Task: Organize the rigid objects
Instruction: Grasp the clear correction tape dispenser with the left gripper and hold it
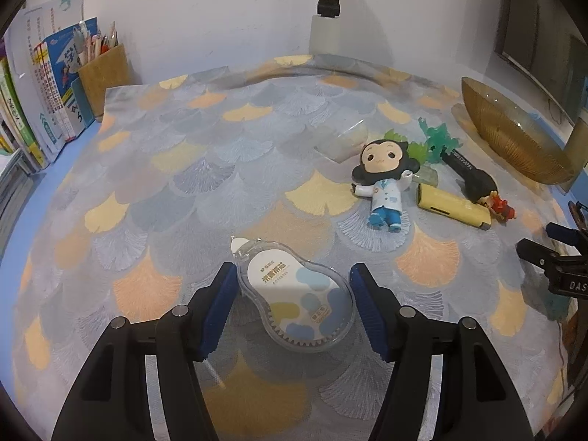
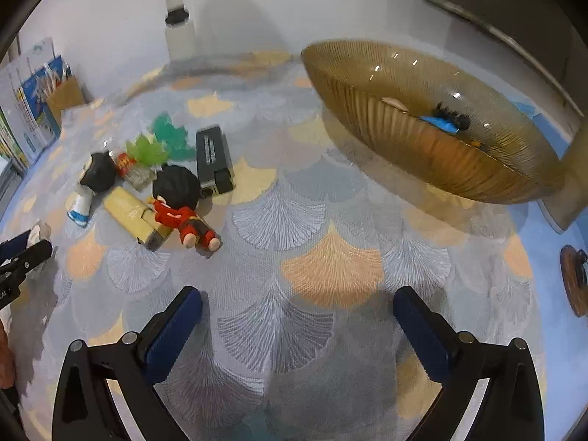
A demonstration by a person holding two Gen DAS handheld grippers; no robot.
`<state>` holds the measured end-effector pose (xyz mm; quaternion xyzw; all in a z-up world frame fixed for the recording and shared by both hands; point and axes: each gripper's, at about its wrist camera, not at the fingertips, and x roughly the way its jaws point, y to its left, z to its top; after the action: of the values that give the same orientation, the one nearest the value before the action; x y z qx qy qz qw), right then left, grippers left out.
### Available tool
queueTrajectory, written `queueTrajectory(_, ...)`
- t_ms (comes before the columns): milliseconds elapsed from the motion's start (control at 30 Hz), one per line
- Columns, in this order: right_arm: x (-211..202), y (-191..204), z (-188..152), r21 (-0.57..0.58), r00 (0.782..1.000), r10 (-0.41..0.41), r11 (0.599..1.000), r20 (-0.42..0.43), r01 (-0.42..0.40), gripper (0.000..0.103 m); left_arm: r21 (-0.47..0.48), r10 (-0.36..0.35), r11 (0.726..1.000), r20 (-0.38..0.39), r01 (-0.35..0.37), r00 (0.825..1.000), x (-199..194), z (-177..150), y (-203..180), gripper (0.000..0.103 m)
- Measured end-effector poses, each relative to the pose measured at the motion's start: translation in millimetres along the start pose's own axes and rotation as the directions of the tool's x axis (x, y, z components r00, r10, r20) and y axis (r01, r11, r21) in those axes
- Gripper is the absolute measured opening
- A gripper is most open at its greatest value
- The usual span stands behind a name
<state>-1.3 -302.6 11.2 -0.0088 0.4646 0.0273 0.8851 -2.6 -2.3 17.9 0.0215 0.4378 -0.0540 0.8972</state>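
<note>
My left gripper [image 1: 294,275] is open, its blue pads either side of a clear correction-tape dispenser [image 1: 297,294] lying on the patterned cloth; small gaps show on both sides. A monkey doll in a white coat [image 1: 384,180], a yellow rectangular case [image 1: 454,207], a black device [image 1: 474,176], green plastic plants [image 1: 433,143] and a small red figure [image 1: 499,207] lie at the right. My right gripper [image 2: 297,305] is open and empty over bare cloth. The red figure [image 2: 183,217], yellow case [image 2: 136,217] and black device [image 2: 213,158] lie to its left.
An amber ribbed glass bowl [image 2: 441,154] stands at the back right holding a small blue and black item [image 2: 446,119]. Books [image 1: 36,110] and a pen holder [image 1: 103,70] stand at the back left. A white post [image 1: 327,11] rises by the wall.
</note>
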Motion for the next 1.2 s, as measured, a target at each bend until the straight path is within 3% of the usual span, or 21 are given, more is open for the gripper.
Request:
queueTrajectory(600,2.0,-1.1,0.7,0.002,1.000,0.001,1.000,-0.005,-0.001,0.103,-0.010,0.028,1.000,-0.005,-0.028,1.000,1.3,-0.2,0.5,0.061)
queueTrajectory(1200,2.4,-0.7,0.8,0.003,1.000,-0.001,1.000,-0.007,0.001,0.103,-0.029,-0.002,1.000,0.008,0.002,1.000,-1.4,-0.7,-0.3,0.061)
